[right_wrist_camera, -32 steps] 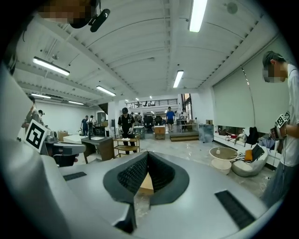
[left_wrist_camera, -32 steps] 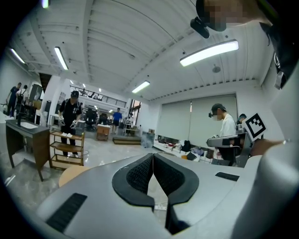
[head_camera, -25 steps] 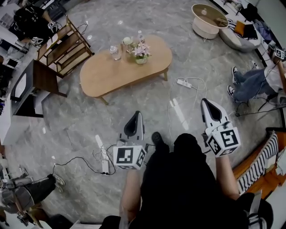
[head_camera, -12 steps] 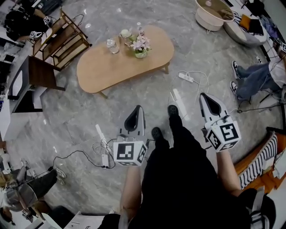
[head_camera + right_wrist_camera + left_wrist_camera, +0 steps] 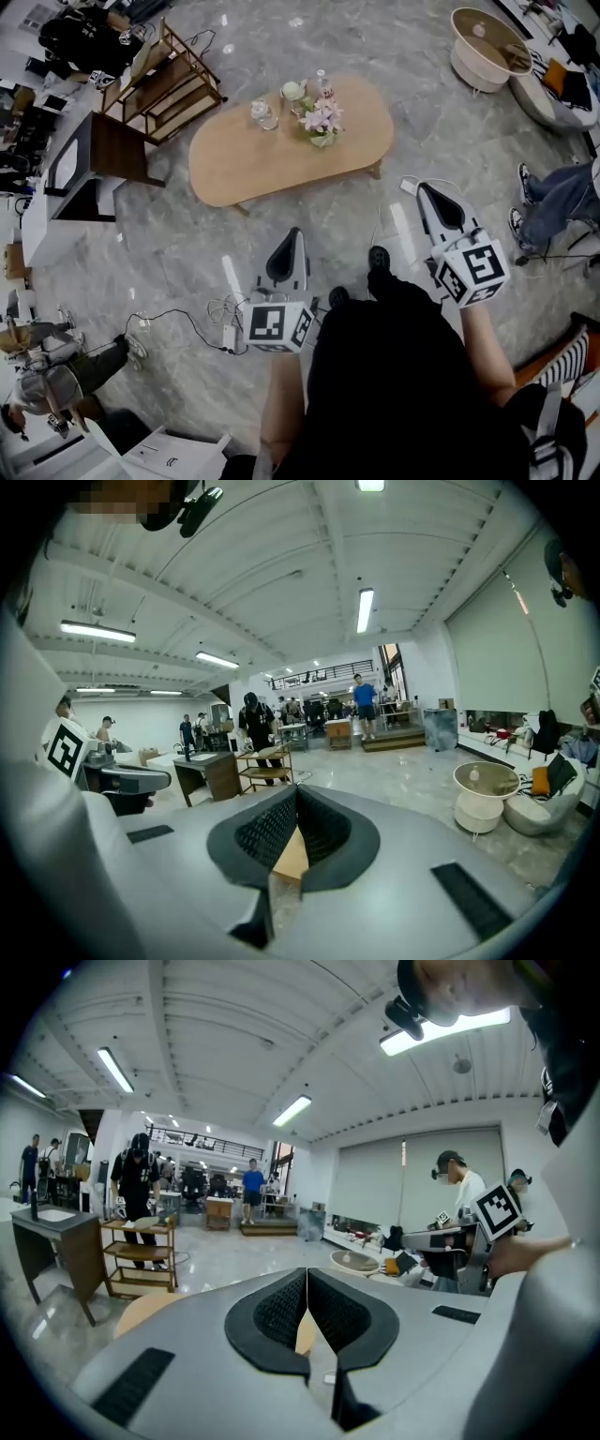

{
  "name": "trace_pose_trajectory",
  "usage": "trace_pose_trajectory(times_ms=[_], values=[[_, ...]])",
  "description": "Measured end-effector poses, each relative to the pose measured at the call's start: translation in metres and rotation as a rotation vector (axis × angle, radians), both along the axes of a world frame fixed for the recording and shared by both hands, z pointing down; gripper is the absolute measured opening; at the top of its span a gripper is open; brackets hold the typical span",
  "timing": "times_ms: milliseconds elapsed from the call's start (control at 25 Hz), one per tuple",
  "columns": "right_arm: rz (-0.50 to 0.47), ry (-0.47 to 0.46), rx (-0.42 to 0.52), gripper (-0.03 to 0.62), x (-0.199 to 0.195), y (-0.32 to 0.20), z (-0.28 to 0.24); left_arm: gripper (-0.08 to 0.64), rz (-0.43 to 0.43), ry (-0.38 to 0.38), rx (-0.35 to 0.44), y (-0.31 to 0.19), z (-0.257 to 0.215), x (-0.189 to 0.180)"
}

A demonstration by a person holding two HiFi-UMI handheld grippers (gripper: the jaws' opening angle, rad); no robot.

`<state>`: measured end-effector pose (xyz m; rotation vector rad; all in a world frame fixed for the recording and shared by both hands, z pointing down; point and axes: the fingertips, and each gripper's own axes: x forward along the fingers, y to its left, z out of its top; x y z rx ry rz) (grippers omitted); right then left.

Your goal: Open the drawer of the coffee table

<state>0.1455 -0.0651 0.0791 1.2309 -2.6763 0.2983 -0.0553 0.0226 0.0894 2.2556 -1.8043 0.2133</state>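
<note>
The coffee table (image 5: 272, 155) is an oval wooden top on short legs, standing on the grey stone floor ahead of me. A flower pot (image 5: 322, 122), a glass (image 5: 262, 113), a cup (image 5: 293, 90) and a small bottle stand on it. No drawer front shows from above. My left gripper (image 5: 293, 232) points at the table's near edge, still a stride short of it, shut and empty. My right gripper (image 5: 425, 187) is off the table's right end, also shut and empty. In the left gripper view a tan slice of the table (image 5: 142, 1311) shows past the closed left gripper (image 5: 306, 1273).
A power strip with a tangle of cable (image 5: 228, 309) lies on the floor by my left gripper, another strip (image 5: 403, 230) under my right. A wooden shelf (image 5: 167, 80) and dark desk (image 5: 94, 159) stand left of the table. A seated person's legs (image 5: 561, 195) are at right.
I have walked toward the coffee table; both grippers moved forward with me and stayed shut. The table now sits further right in the head view.
</note>
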Motion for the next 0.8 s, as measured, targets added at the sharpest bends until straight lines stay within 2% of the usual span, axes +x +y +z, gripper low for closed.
trace_pose_trajectory(times_ms=[120, 400, 560, 680, 800], values=[[-0.058, 0.01, -0.029, 0.012, -0.001, -0.021, 0.019, 0.015, -0.053, 0.015, -0.016, -0.014, 0.013, 0.003], [-0.215, 0.068, -0.14, 0.012, -0.014, -0.044, 0.079, 0.015, -0.184, 0.104, -0.137, -0.02, 0.068, 0.016], [-0.258, 0.098, -0.201, 0.012, -0.03, -0.051, 0.124, 0.014, -0.181, 0.113, -0.171, -0.034, 0.099, 0.018], [-0.261, 0.073, -0.229, 0.012, -0.042, -0.057, 0.149, 0.015, -0.187, 0.12, -0.196, -0.045, 0.135, 0.011], [-0.261, 0.087, -0.228, 0.012, -0.051, -0.067, 0.186, 0.015, -0.189, 0.078, -0.218, -0.058, 0.181, -0.004]])
